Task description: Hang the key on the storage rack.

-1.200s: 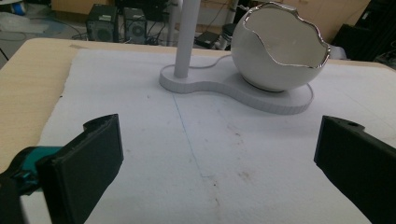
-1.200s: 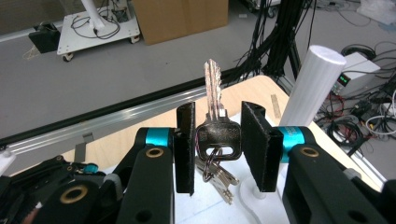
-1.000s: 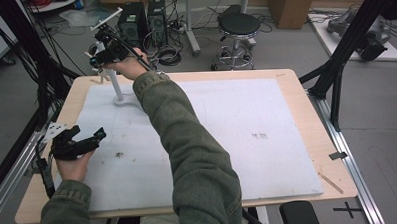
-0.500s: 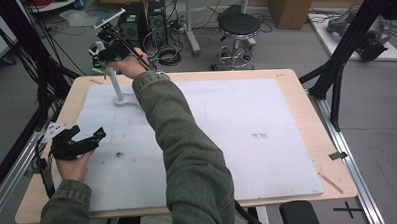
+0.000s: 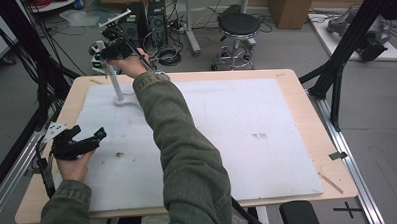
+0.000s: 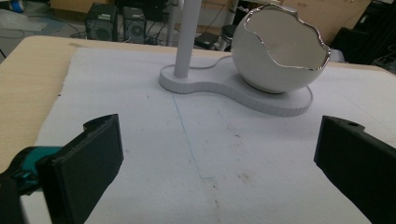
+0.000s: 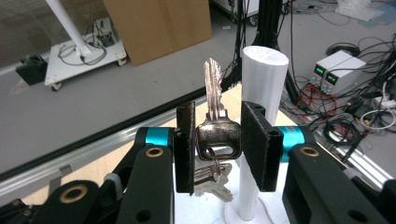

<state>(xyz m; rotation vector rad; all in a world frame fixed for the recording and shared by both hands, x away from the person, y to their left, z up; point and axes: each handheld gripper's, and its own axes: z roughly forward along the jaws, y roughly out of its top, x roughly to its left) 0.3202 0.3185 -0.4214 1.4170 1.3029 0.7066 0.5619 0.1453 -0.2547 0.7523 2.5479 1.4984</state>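
Right gripper view, right hand-held gripper [image 7: 217, 149] pinching key [image 7: 216, 116], post [image 7: 259, 140] partly hidden, left hand-held gripper [image 6: 219, 172] wide open, empty

The high view looks forward and down over the whole bench [image 5: 295, 83]. The left gripper view sits low near the mat, facing the white stand [image 6: 187, 37] closely. The right gripper view looks outward past the same stand's post [image 7: 261, 93] toward the floor.

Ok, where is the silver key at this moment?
In the right gripper view, the silver key stands blade-up between the right gripper's jaws, beside the top of the white cylindrical post; the high view places this at the table's far left corner.
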